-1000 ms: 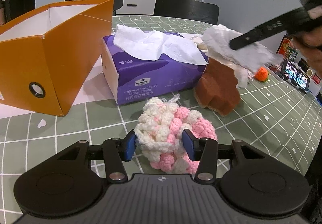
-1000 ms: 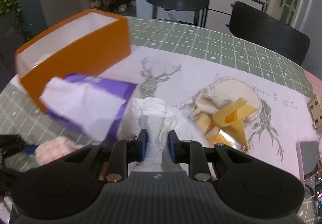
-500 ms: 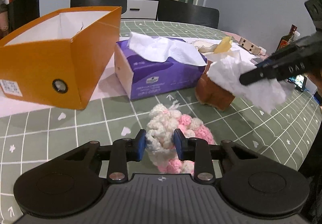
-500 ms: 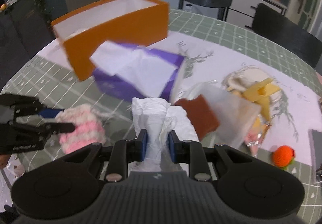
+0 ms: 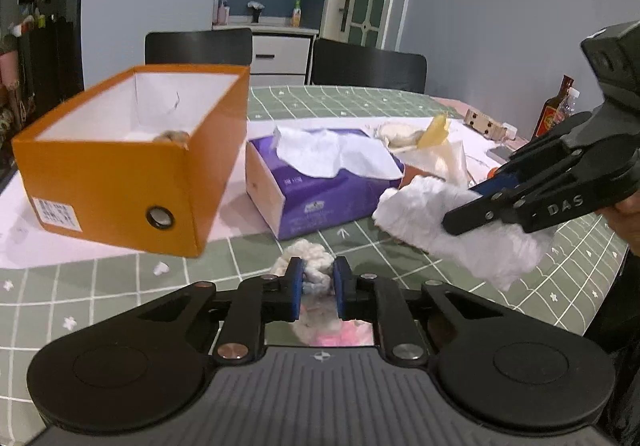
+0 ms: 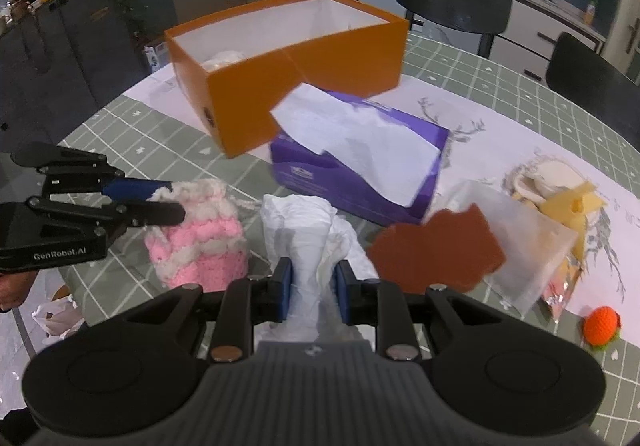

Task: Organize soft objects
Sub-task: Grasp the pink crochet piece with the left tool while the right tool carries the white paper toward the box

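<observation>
Right wrist: white cloth (image 6: 308,234) pinched between right gripper (image 6: 313,288) fingers.

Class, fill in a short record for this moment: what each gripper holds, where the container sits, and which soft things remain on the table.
left gripper: shut on pink and white crochet piece
right gripper: shut on white cloth
orange box: open, behind purple tissue box
on table: brown sponge, orange crochet ball

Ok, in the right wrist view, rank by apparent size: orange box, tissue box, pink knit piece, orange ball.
1. Orange box
2. Tissue box
3. Pink knit piece; it sits nearer the camera, so its gap to the tissue box is unsure
4. Orange ball
</observation>
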`<action>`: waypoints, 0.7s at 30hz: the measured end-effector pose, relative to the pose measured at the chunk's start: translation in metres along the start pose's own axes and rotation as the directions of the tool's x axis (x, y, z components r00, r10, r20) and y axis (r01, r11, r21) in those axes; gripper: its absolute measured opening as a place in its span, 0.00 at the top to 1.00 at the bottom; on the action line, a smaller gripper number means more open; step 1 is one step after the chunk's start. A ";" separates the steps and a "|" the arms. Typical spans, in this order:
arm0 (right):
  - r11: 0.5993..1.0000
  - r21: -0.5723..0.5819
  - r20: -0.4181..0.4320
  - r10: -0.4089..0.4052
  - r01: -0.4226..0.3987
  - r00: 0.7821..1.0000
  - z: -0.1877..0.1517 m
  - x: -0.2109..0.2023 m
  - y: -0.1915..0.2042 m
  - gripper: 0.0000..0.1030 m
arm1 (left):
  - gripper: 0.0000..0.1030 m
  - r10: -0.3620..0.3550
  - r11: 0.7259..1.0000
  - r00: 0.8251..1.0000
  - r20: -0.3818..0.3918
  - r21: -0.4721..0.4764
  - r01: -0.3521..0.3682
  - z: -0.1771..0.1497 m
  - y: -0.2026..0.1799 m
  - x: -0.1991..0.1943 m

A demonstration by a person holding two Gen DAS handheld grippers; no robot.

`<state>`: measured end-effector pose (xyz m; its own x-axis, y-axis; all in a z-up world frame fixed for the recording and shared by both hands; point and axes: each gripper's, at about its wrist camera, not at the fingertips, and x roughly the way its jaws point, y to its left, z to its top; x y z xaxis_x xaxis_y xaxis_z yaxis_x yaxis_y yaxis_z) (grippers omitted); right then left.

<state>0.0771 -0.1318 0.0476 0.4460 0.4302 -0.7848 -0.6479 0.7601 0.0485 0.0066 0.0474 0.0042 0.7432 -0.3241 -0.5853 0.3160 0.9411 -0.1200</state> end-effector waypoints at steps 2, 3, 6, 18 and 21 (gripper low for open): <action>1.000 -0.006 0.005 0.007 -0.007 1.000 0.003 0.001 0.005 0.78 | 0.84 0.016 1.000 1.000 0.001 0.026 -0.016 0.001 0.000 -0.004; 1.000 -0.009 0.007 0.012 -0.012 1.000 0.004 0.002 0.007 0.78 | 0.84 0.024 0.999 1.000 -0.005 0.036 -0.024 0.001 0.000 -0.004; 1.000 -0.018 0.007 0.020 -0.020 1.000 0.008 0.005 0.011 0.78 | 0.85 0.053 0.998 0.999 -0.015 0.046 -0.052 -0.001 0.003 -0.004; 0.998 -0.050 0.054 0.043 -0.040 0.998 0.032 -0.004 0.029 0.78 | 0.85 0.064 0.992 0.995 0.077 0.103 -0.072 0.040 0.013 -0.037; 0.997 -0.058 0.091 0.051 -0.045 0.995 0.045 -0.012 0.035 0.78 | 0.85 0.080 0.988 0.990 0.119 0.120 -0.094 0.060 0.017 -0.047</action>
<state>0.0770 -0.0883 0.0863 0.4669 0.5106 -0.7220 -0.7023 0.7103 0.0481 0.0122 0.0729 0.0777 0.8309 -0.2569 -0.4936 0.3131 0.9492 0.0329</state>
